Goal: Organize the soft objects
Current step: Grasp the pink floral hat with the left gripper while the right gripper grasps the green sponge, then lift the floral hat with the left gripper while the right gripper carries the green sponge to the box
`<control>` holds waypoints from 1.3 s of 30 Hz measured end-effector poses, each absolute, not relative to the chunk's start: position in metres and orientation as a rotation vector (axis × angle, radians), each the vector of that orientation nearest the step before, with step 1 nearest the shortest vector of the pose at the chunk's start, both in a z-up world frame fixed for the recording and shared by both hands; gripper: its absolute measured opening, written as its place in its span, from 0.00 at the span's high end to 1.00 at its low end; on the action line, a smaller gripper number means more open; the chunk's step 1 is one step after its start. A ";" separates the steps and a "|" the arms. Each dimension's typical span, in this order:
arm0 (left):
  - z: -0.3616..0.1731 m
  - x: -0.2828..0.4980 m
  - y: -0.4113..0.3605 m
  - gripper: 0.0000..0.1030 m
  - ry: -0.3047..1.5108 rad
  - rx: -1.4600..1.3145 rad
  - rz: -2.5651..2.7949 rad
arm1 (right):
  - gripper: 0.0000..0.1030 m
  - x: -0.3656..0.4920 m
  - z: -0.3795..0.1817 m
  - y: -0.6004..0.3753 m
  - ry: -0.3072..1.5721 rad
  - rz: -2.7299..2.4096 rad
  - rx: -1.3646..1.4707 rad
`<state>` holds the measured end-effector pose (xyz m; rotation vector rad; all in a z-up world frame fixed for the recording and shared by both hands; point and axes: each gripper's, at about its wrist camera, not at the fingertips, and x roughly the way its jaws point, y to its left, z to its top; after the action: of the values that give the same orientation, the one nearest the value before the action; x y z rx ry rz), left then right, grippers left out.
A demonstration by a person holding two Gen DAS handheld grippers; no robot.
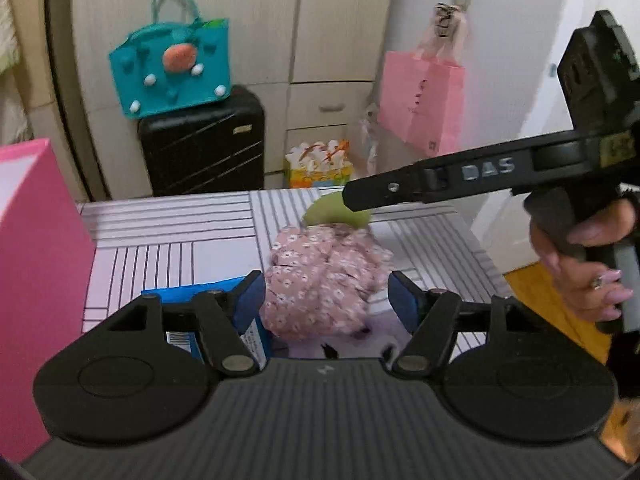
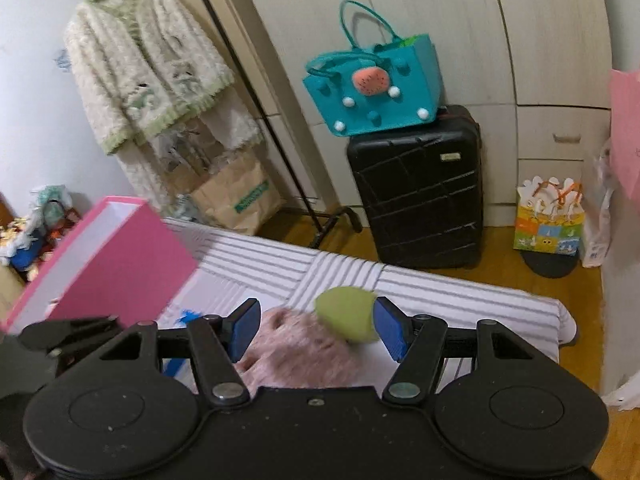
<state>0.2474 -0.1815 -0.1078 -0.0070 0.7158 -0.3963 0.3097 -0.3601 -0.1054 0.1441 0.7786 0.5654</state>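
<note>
Left gripper (image 1: 326,300) open, seemingly above floral cloth (image 1: 320,276)

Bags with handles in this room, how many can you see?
4: the teal bag on the black suitcase, the pink bag hanging on the wall, the colourful gift bag on the floor, the brown paper bag under the coat rack. Others may be hidden.

- Soft, even indoor light; no harsh shadows or glare.
- Fisheye bends the wardrobe (image 2: 460,40) and the edges; the corners go dark.
- Motion blur smears the floral cloth (image 2: 296,352) and green item (image 2: 348,316); the cloth (image 1: 320,280) is sharper in the left view.
</note>
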 end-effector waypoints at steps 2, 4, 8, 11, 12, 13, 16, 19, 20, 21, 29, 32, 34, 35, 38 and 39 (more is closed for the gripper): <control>-0.114 0.255 -0.183 0.35 0.729 -0.010 -0.393 | 0.34 0.321 -0.114 -0.355 0.788 0.542 0.131; -0.120 0.263 -0.185 0.34 0.762 -0.023 -0.395 | 0.34 0.331 -0.122 -0.352 0.797 0.522 0.125; -0.129 0.274 -0.192 0.27 0.806 -0.034 -0.404 | 0.36 0.338 -0.134 -0.350 0.834 0.523 0.148; -0.135 0.278 -0.202 0.27 0.838 0.019 -0.403 | 0.53 0.337 -0.139 -0.356 0.844 0.533 0.191; -0.136 0.277 -0.204 0.27 0.835 0.019 -0.388 | 0.54 0.336 -0.140 -0.358 0.839 0.529 0.204; -0.136 0.278 -0.204 0.27 0.836 0.009 -0.378 | 0.55 0.334 -0.140 -0.360 0.835 0.531 0.212; -0.137 0.285 -0.202 0.27 0.836 -0.042 -0.353 | 0.55 0.330 -0.140 -0.362 0.830 0.535 0.225; -0.140 0.292 -0.204 0.27 0.838 -0.052 -0.351 | 0.55 0.329 -0.144 -0.368 0.840 0.546 0.274; -0.140 0.292 -0.205 0.27 0.832 -0.046 -0.352 | 0.55 0.329 -0.145 -0.370 0.841 0.548 0.290; -0.140 0.293 -0.206 0.28 0.834 -0.049 -0.353 | 0.55 0.328 -0.145 -0.371 0.844 0.551 0.304; -0.142 0.292 -0.209 0.70 0.798 0.014 -0.358 | 0.56 0.321 -0.148 -0.373 0.852 0.561 0.349; -0.142 0.293 -0.203 0.79 0.806 -0.043 -0.393 | 0.56 0.318 -0.147 -0.377 0.838 0.542 0.360; -0.142 0.293 -0.199 0.81 0.799 -0.070 -0.392 | 0.56 0.315 -0.144 -0.381 0.827 0.528 0.378; -0.142 0.292 -0.197 0.81 0.796 -0.082 -0.392 | 0.56 0.313 -0.143 -0.383 0.822 0.519 0.381; -0.137 0.287 -0.192 0.82 0.775 -0.109 -0.402 | 0.56 0.302 -0.137 -0.387 0.800 0.480 0.363; -0.134 0.284 -0.190 0.82 0.764 -0.115 -0.405 | 0.56 0.299 -0.134 -0.388 0.796 0.470 0.360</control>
<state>0.2844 -0.1905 -0.1344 -0.1151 0.7638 -0.4049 0.2992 -0.3877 -0.1344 0.3604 0.7961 0.4699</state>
